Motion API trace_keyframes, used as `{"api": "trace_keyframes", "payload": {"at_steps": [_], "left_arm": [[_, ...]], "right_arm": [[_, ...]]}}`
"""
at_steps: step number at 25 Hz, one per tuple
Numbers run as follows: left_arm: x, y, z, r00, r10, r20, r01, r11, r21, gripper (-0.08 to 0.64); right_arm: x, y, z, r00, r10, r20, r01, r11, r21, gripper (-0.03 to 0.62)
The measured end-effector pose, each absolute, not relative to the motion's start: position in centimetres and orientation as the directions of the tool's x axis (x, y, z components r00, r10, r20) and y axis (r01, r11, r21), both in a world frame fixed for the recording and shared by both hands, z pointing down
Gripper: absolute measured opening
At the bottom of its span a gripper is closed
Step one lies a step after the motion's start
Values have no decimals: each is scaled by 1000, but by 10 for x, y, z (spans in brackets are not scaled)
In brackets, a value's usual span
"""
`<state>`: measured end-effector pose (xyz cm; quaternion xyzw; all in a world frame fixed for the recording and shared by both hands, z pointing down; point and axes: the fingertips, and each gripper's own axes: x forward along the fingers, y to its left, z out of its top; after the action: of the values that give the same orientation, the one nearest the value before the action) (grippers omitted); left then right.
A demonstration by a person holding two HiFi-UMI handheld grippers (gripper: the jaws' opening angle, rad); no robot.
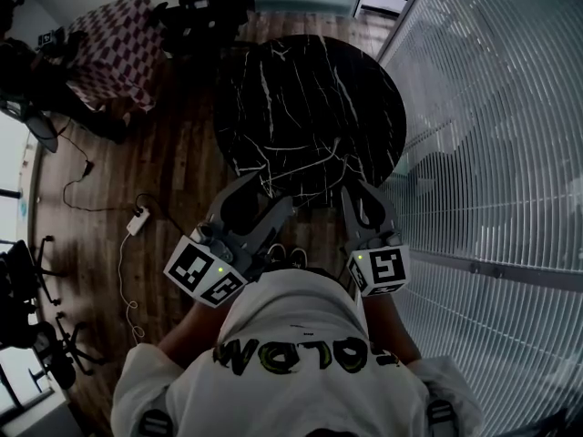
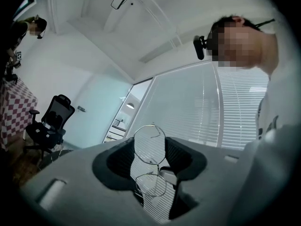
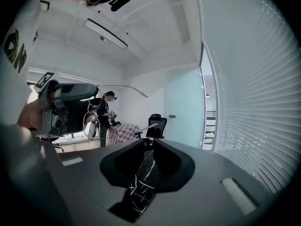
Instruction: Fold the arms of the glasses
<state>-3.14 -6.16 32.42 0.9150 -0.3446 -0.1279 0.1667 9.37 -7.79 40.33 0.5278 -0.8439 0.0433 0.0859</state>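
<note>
Thin wire-rimmed glasses [image 2: 149, 145] stand on end between the jaws of my left gripper [image 2: 149, 150], which is shut on them, one lens above the other. In the right gripper view the left gripper [image 3: 70, 108] holds the glasses [image 3: 88, 121] at the left, and one slim arm [image 3: 136, 128] of the glasses reaches out to just above the tips of my right gripper [image 3: 149, 145]. The right jaws stand apart with only the black marble table [image 3: 141, 187] showing in the gap. In the head view both grippers, left [image 1: 269, 192] and right [image 1: 363, 192], hover at the near edge of the round table [image 1: 310, 98].
A window wall with blinds [image 1: 492, 153] runs along the right. A table with a checked cloth [image 1: 114, 48] and office chairs [image 3: 155, 124] stand further off. A person [image 3: 102, 112] stands in the background. A cable and power strip [image 1: 137, 218] lie on the wooden floor.
</note>
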Motion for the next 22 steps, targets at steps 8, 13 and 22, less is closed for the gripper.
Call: {"api": "trace_keyframes", "payload": {"at_steps": [8, 13, 22], "left_arm": [[-23, -57, 325, 758, -642, -115, -561, -732, 387, 207], [-17, -55, 329, 772, -627, -105, -547, -739, 393, 207], [-13, -53, 335, 782, -615, -95, -539, -745, 393, 207]], "right_arm": [[91, -80, 398, -430, -886, 177, -899, 438, 7, 63], [89, -79, 393, -436, -885, 163, -897, 442, 2, 63], [77, -75, 388, -469, -872, 143, -881, 473, -4, 63]]}}
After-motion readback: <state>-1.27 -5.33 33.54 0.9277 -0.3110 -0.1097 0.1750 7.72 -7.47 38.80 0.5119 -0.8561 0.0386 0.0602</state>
